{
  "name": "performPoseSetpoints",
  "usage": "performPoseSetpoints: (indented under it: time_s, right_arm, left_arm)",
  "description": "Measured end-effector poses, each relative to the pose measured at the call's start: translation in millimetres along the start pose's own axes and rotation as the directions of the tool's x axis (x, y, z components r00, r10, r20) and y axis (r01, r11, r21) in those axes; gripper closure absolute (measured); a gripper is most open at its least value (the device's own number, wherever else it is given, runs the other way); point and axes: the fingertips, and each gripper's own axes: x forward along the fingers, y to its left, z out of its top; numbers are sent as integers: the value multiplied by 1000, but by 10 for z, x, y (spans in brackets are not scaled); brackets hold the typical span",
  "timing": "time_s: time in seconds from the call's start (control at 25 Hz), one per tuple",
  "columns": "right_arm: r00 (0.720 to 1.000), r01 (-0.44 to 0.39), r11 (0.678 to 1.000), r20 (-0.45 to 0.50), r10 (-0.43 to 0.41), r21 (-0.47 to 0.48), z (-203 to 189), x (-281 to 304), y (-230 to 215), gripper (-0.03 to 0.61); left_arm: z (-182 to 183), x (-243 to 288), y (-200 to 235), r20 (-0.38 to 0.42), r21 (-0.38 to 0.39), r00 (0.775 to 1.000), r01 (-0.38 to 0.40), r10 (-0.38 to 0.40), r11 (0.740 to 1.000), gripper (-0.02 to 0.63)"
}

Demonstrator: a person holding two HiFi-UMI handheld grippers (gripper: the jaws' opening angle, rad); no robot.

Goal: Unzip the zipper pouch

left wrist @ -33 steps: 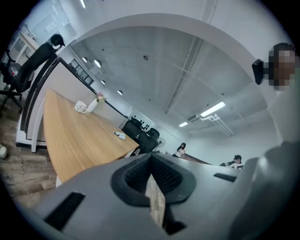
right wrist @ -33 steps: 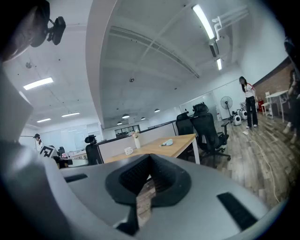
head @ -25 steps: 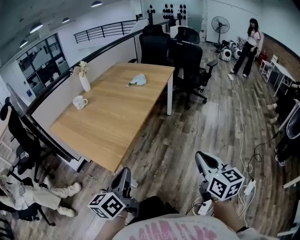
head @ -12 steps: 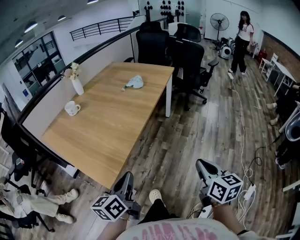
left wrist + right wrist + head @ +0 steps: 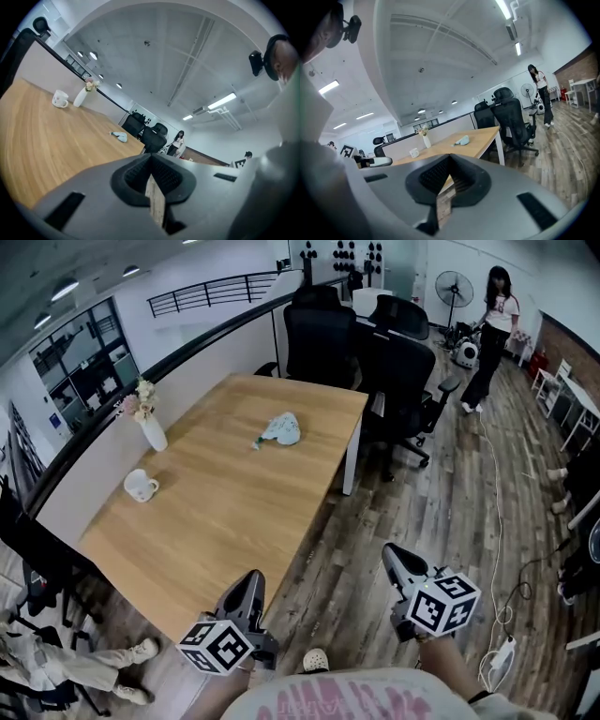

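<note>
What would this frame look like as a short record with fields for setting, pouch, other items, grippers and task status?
setting: open office, rectangular wooden table, black office chairs at its far end, standing person in the background
pouch: light blue fabric zipper pouch lying on the table's far half; too small to tell if it is zipped
other items: white ceramic mug and white vase of flowers along the left edge
grippers: left gripper and right gripper, fingers together, empty, short of the table's near end
task status: pouch untouched
</note>
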Motion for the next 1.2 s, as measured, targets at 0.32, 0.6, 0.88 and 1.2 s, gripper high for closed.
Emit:
performPoseSetpoints:
  time_s: [0.32,0.6,0.88,1.2]
  right_arm:
    - [998,-35,998,-55,38,53,4,759,-164,580]
    - [992,-58,997,-107,63,54,120,1327,-539,580]
    - [974,-173,985,-146,175,27,614,2182,-990,580]
    - [927,-319,947,-221,304,-33,1137,3116,-1542,580]
  left_arm:
    - [140,592,433,7,-36,997,-77,78,996,614]
    - [244,1082,603,24,-60,994,-109,110,992,614]
    - [573,1760,701,132,-92,972,-181,192,979,614]
    - [829,2469,835,246,-136,907,-317,342,939,614]
